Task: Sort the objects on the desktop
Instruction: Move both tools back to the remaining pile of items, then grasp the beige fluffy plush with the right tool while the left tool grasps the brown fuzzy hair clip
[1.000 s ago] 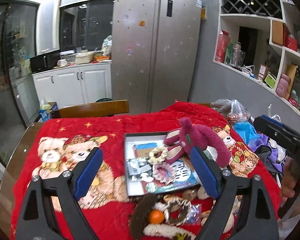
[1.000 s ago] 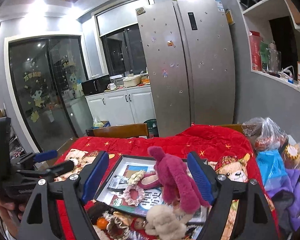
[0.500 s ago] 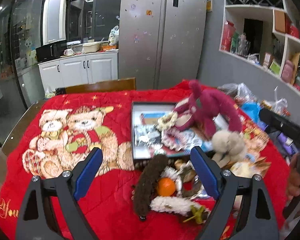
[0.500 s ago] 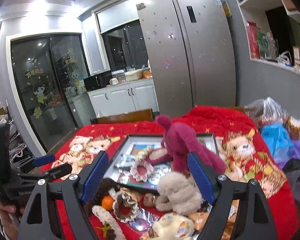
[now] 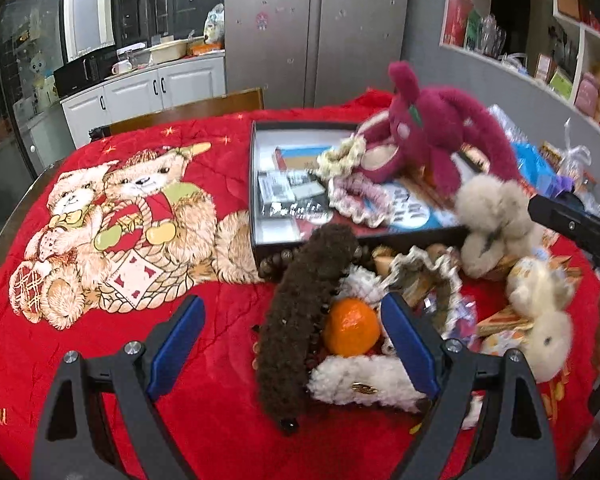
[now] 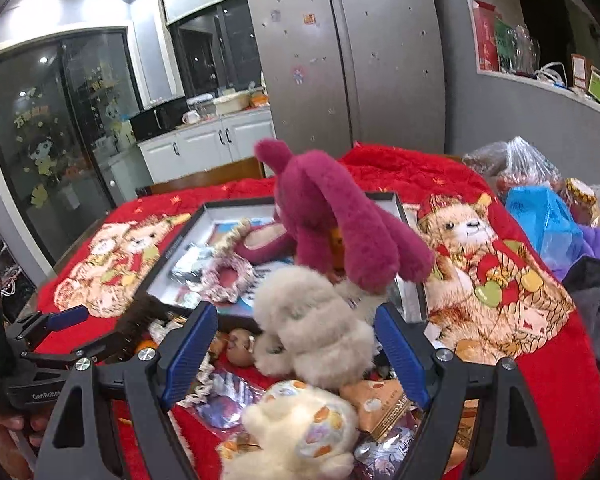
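Two open grippers above a cluttered red blanket

The red blanket (image 5: pixel 100 320) fills the lower frame; a shallow black tray (image 5: pixel 256 184) sits at centre with a magenta plush (image 5: pixel 432 136) leaning over it (upper right). The left gripper (image 5: pixel 292 344) stands released around a brown fuzzy band (image 5: pixel 300 312) and an orange (image 5: pixel 352 332); the right gripper (image 6: pixel 296 354) gapes, empty, around a beige plush (image 6: pixel 312 320).

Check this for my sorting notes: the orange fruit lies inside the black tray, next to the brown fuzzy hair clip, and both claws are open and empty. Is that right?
One thing is wrong. The orange fruit is not inside the black tray; it lies on the red blanket in front of it, as the left wrist view shows. It is next to the brown fuzzy hair clip, and the left claw and right claw are open and empty.
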Demonstrator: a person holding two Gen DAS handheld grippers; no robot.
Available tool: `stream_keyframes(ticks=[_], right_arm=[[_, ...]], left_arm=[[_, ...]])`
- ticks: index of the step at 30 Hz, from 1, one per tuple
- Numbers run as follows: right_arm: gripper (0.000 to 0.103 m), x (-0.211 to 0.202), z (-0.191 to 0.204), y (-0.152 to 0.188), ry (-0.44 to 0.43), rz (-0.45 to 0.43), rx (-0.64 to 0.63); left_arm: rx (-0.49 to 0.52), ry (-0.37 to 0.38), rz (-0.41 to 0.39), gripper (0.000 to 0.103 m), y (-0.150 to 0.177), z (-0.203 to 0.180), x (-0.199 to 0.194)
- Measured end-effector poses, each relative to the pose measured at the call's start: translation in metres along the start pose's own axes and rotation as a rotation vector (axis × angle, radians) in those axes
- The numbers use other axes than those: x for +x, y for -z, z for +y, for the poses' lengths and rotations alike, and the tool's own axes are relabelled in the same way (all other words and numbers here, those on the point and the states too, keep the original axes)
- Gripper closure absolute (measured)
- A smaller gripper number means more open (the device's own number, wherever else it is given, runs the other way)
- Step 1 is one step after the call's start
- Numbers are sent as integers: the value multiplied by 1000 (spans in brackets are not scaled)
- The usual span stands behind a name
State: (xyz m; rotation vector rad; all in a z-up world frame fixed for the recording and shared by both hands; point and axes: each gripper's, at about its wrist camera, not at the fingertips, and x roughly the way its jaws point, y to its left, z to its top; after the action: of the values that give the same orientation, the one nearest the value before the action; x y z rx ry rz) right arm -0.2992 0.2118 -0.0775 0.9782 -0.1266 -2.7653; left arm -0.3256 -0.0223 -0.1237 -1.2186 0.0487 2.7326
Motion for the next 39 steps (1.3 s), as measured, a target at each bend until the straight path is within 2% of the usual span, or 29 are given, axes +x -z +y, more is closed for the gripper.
stream_keyframes(ticks=[3,8,14,17,19,21,25,28,30,32,34,35,37,38,39], right_arm=[[20,12,-1,5,26,32,-19],[20,27,-3,11,38,60,-31],[20,47,-6,17,55,102,-51],[20,51,-8,19,63,115,-46],[20,53,-10,20,61,120,-43],[20,55,-11,21,62,124,-39],[20,64,-11,25,57,148,-38],[20,68,-10,30,44,144,-17],[20,67,-9,30,47,144,-30],[20,67,-9,31,47,138,-29],[20,68,-8,31,44,133,-25],[22,68,-8,31,43,130,-25],[32,68,-9,31,33,125,-7],[50,67,-9,31,18,123,1],[59,67,-9,31,-1,125,4]], left_arm=[[21,-37,13,13,3,0,9],[-26,15,32,12,5,11,16],[-37,35,33,12,5,15,16],[-34,33,30,12,5,16,16],[-36,1,18,14,5,17,15],[-36,-30,19,20,6,18,17],[-53,-1,56,34,9,21,26],[-13,-20,65,35,11,19,32],[-17,-8,62,37,12,19,34],[-27,21,69,45,12,19,34],[-37,42,67,67,12,19,33],[-35,38,72,71,13,17,33],[-13,16,63,71,14,12,33],[-4,8,61,71,14,10,33],[-1,6,59,71,14,9,32]])
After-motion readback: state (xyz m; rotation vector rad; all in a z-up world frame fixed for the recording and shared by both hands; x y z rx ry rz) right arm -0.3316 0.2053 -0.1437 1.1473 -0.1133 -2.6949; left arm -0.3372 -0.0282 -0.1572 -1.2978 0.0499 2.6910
